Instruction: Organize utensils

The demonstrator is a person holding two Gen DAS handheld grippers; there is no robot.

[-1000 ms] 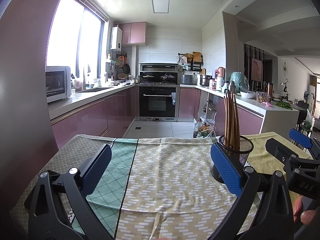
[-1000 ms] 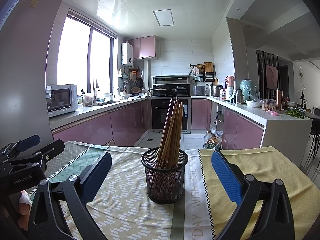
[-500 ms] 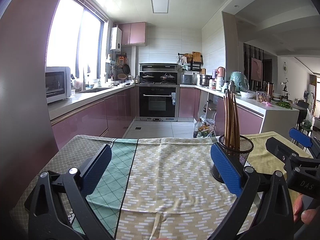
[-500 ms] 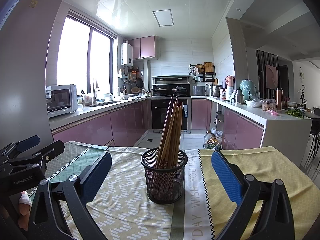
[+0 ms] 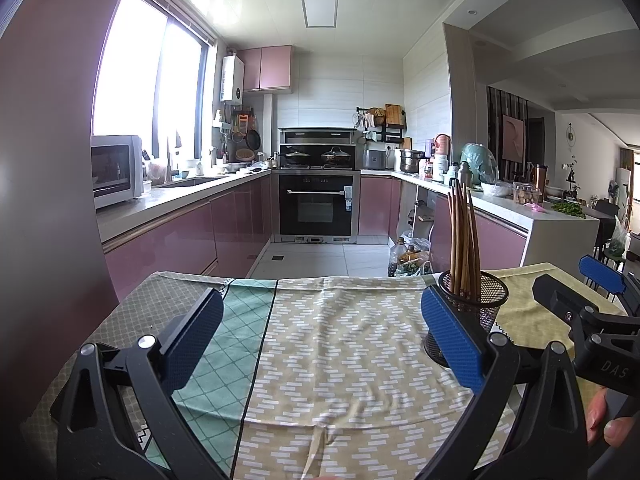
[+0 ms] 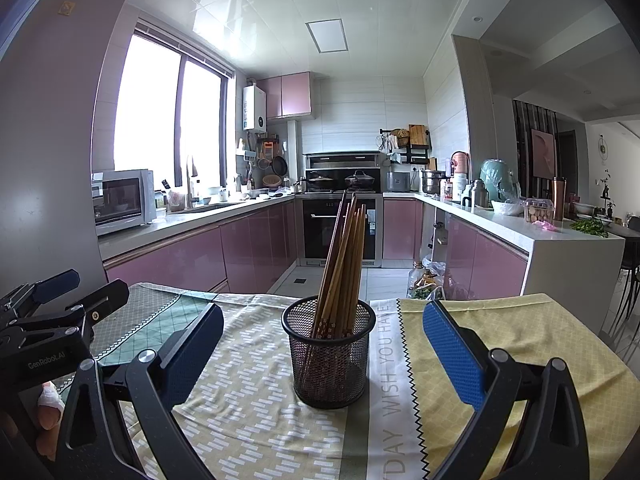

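A black mesh holder (image 6: 329, 354) stands upright on the patterned tablecloth (image 6: 256, 408), with several brown wooden chopsticks (image 6: 343, 264) leaning in it. My right gripper (image 6: 322, 350) is open; its blue pads flank the holder a little nearer to me, without touching it. In the left wrist view the same holder (image 5: 478, 300) and chopsticks (image 5: 460, 236) sit behind the right pad. My left gripper (image 5: 320, 342) is open over bare cloth, empty. Each gripper shows at the edge of the other's view.
The table's far edge (image 5: 320, 280) drops to a tiled kitchen floor. Pink cabinets, an oven (image 5: 316, 208) and a microwave (image 5: 114, 170) lie beyond. A white counter (image 6: 560, 248) stands at the right. A dark pillar (image 5: 44, 160) rises on the left.
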